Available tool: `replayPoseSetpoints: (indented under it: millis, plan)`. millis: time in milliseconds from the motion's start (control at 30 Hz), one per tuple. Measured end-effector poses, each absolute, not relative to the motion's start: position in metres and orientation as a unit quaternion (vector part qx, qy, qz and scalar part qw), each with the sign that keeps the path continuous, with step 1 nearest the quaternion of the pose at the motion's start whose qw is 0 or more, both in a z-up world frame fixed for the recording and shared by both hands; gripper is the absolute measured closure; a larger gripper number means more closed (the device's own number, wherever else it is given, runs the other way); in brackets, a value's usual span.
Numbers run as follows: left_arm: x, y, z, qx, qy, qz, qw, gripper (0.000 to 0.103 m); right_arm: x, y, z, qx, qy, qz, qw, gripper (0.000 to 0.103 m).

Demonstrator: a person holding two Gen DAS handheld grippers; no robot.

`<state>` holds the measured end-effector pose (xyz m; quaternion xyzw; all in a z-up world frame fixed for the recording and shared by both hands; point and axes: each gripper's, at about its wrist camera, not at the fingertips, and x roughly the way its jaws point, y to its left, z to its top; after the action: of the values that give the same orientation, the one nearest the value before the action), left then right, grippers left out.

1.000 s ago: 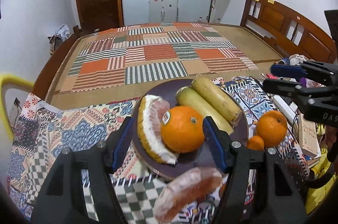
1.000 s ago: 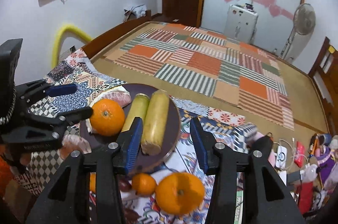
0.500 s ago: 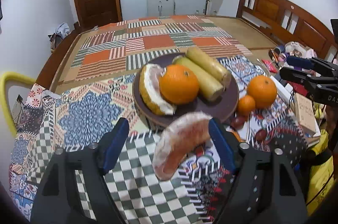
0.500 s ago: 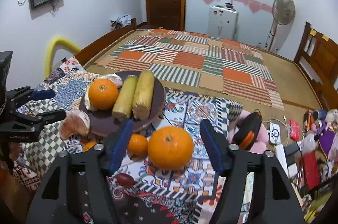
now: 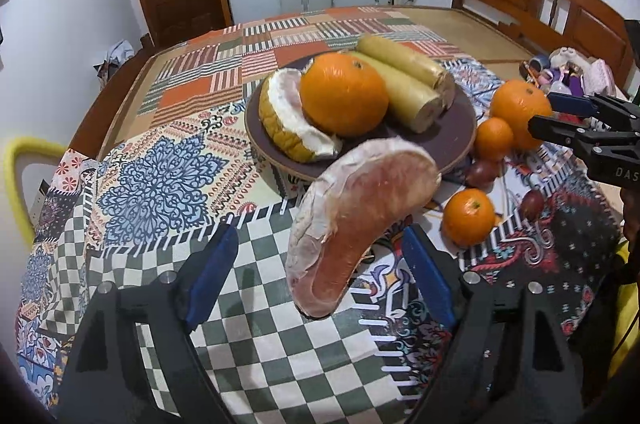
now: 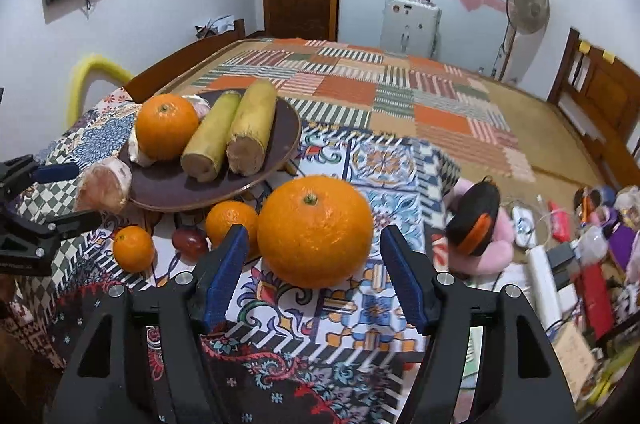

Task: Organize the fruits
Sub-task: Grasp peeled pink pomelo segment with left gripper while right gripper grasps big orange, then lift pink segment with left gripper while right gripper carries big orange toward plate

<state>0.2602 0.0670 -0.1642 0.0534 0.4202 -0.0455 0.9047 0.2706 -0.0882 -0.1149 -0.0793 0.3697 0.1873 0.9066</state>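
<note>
The only legible writing is the white letters "DAS" on the side of the right claw [image 5: 560, 116] as seen from the left wrist view. The left claw [image 5: 320, 272] stands released, its jaws having just been opening; a peeled pomelo segment [image 5: 360, 216] lies between the blue pads [image 5: 212, 276], touching neither, on the patterned cloth [image 5: 152, 184] of the table. The right claw [image 6: 316, 276] is also released, jaws wide after opening, with a large orange [image 6: 316, 228] between its pads and clear of both. Behind, a dark plate [image 6: 280, 144] holds another orange [image 6: 166, 126], pomelo peel [image 5: 280, 120] and two sugarcane pieces [image 6: 232, 136]. Small tangerines [image 6: 134, 248] lie just beside the plate.
</note>
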Motion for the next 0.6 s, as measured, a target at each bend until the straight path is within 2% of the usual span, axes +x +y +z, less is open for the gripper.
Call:
replayPoseSetpoints:
  millis: [433, 500, 567, 600]
  plan:
    - [0.267, 0.055, -0.168, 0.070, 0.402, -0.045, 0.912, 0.020, 0.280, -0.092, -0.125, -0.046, 0.376, 0.207, 0.902, 0.037]
    - [0.266, 0.051, -0.168, 0.072, 0.399, -0.051, 0.913, 0.026, 0.281, -0.095, -0.126, -0.038, 0.377, 0.211, 0.901, 0.038]
    - [0.266, 0.047, -0.169, 0.074, 0.401, -0.061, 0.911, 0.040, 0.282, -0.095, -0.126, -0.035, 0.377, 0.213, 0.901, 0.038]
    - [0.265, 0.044, -0.169, 0.079, 0.401, -0.067, 0.910, 0.043, 0.283, -0.095, -0.126, -0.036, 0.377, 0.213, 0.901, 0.039]
